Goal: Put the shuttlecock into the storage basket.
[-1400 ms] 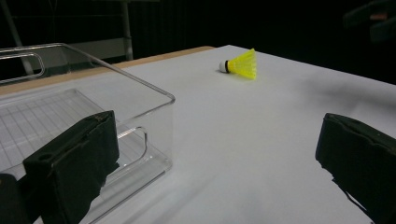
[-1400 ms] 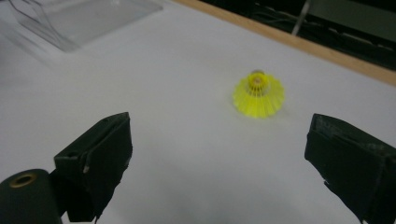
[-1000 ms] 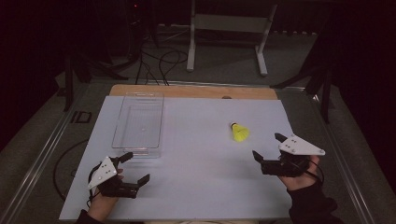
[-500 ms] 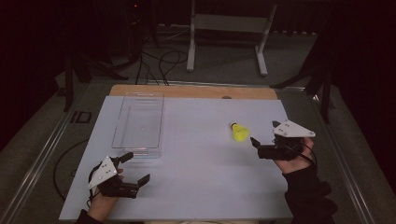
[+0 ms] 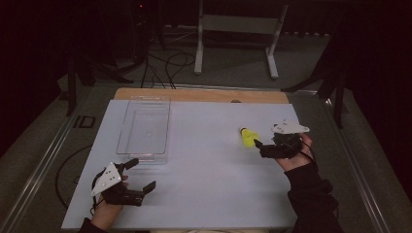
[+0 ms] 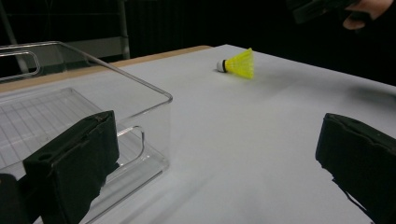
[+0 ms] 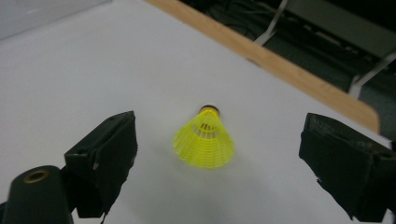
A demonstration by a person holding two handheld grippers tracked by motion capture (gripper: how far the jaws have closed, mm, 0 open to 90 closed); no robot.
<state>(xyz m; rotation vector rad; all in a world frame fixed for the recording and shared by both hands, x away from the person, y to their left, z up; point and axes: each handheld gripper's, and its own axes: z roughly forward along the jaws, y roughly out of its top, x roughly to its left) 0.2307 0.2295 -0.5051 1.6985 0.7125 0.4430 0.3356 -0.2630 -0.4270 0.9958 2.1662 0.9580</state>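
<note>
A yellow shuttlecock [image 5: 249, 137] with a white cork tip lies on its side on the white tabletop, right of centre. My right gripper [image 5: 260, 147] is open just to its right, its jaws pointing at it. In the right gripper view the shuttlecock [image 7: 204, 140] lies a little ahead of the open right gripper [image 7: 226, 176], skirt towards me, touching neither jaw. My left gripper [image 5: 142, 174] is open near the front left. In the left gripper view the left gripper [image 6: 219, 158] holds nothing, and the shuttlecock [image 6: 238, 64] lies far off.
A clear plastic tray [image 5: 127, 122] stands on the left half of the table, just beyond the left gripper; its near corner [image 6: 154, 93] is by the left jaw. The table's wooden far edge [image 5: 204, 94] borders a floor with cables and a metal stand [image 5: 238, 24].
My right gripper has moved away from the front edge, forward and left, up to the shuttlecock. The left gripper has barely shifted. The shuttlecock has stayed put.
</note>
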